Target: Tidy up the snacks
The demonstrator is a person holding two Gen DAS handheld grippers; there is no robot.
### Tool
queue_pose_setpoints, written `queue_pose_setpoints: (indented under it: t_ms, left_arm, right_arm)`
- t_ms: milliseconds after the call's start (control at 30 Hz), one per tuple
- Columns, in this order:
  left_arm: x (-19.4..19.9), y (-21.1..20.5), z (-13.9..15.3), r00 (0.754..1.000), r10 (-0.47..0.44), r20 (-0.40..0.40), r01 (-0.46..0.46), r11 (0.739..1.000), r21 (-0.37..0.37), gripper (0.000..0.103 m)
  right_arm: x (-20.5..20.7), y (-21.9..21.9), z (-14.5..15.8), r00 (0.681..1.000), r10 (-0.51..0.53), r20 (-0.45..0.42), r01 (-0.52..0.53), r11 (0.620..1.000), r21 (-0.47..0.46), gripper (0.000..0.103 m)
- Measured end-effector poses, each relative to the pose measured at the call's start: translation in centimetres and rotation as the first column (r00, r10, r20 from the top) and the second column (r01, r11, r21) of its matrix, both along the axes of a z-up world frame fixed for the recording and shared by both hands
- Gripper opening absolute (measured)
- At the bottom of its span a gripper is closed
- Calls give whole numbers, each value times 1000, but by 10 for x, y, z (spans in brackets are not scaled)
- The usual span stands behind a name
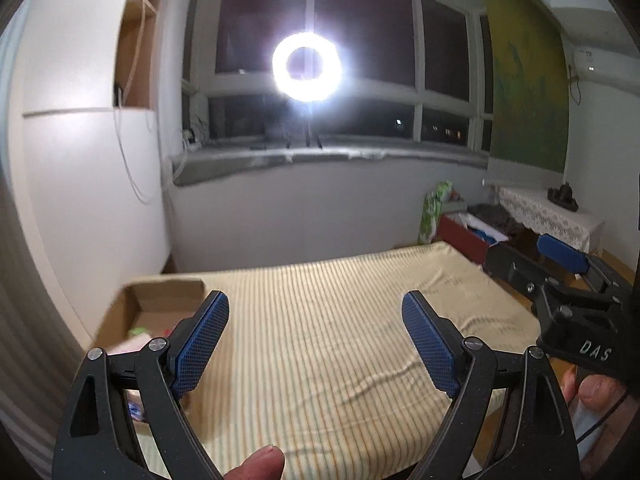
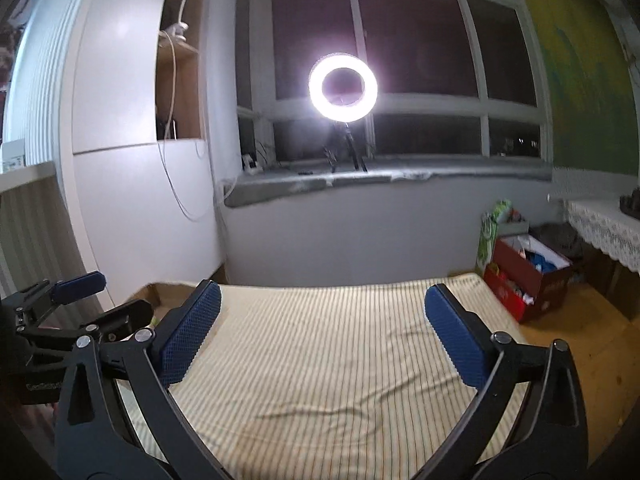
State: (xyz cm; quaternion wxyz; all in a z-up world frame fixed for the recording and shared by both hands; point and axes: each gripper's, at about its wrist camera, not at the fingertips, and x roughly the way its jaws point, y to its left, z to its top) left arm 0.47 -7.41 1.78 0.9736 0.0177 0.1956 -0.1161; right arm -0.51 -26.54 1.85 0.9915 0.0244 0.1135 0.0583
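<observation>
A brown cardboard box [image 1: 160, 296] sits at the table's far left corner, with pink and green snack packets [image 1: 138, 336] inside, partly hidden behind my left finger. My left gripper [image 1: 316, 320] is held above the striped tablecloth [image 1: 320, 320], open, nothing between its blue pads. My right gripper [image 2: 322, 312] is also open and empty above the cloth; in the left wrist view it shows at the right edge [image 1: 556, 268]. In the right wrist view the box [image 2: 164, 298] peeks out behind the left finger, and the left gripper [image 2: 80, 304] is at the far left.
A ring light [image 1: 306, 66] on a tripod glares from the windowsill. A white cabinet [image 1: 80, 160] stands left of the table. Red boxes [image 2: 528, 280] and a lace-covered table [image 2: 604, 228] stand on the floor to the right. A thumb [image 1: 256, 460] shows at the bottom.
</observation>
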Motion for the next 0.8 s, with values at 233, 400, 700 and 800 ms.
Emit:
queue_pose_setpoints:
  t_ms: [233, 400, 700, 800]
  left_arm:
    - [-13, 10, 10, 998, 48, 29, -48, 999, 1, 88]
    - [-15, 11, 5, 998, 67, 3, -67, 998, 2, 88]
    - [-13, 14, -2, 996, 79, -46, -80, 997, -19, 88]
    - [-14, 13, -1, 996, 82, -41, -83, 996, -15, 88]
  right_arm:
    - [-2, 13, -3, 999, 19, -31, -20, 1000, -23, 103]
    - [0, 17, -13, 998, 24, -63, -26, 999, -24, 103]
    - [1, 19, -17, 997, 24, -76, -26, 999, -27, 103]
    - [2, 18, -17, 997, 22, -78, -24, 999, -27, 103]
